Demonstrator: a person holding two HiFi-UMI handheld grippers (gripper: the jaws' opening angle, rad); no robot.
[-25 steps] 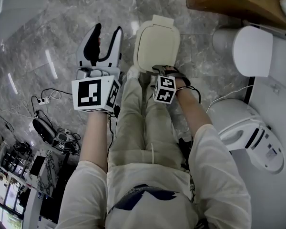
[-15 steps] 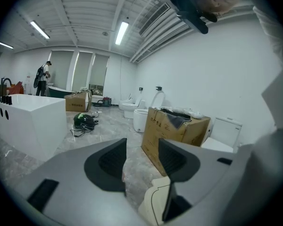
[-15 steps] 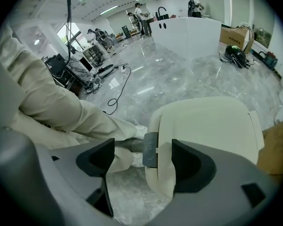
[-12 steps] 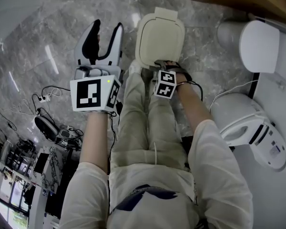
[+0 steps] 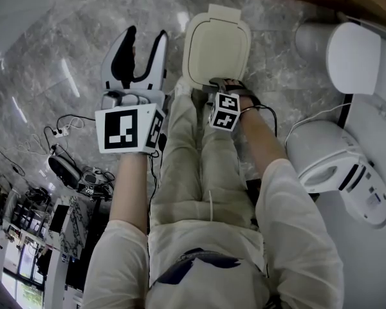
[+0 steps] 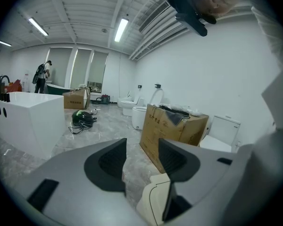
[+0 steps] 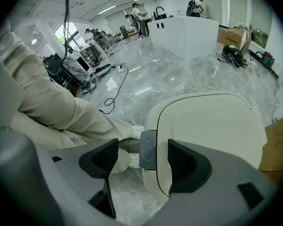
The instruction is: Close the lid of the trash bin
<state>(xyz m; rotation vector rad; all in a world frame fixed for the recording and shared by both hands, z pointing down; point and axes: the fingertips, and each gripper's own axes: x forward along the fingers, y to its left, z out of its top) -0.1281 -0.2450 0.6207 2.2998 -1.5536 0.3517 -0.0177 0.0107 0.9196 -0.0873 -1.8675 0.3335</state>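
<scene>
Our right gripper (image 7: 142, 157) has its jaws apart but closing, unclamped, with the grey push tab (image 7: 148, 149) at the front edge of the trash bin (image 7: 153, 188) between them. The cream lid (image 7: 207, 131) lies down on the bin; we judge it light, stiff, smooth plastic, best pressed downward near that tab, not pinched. Our left gripper (image 5: 145, 36) hovers just left of the bin, jaws apart and empty.
</scene>
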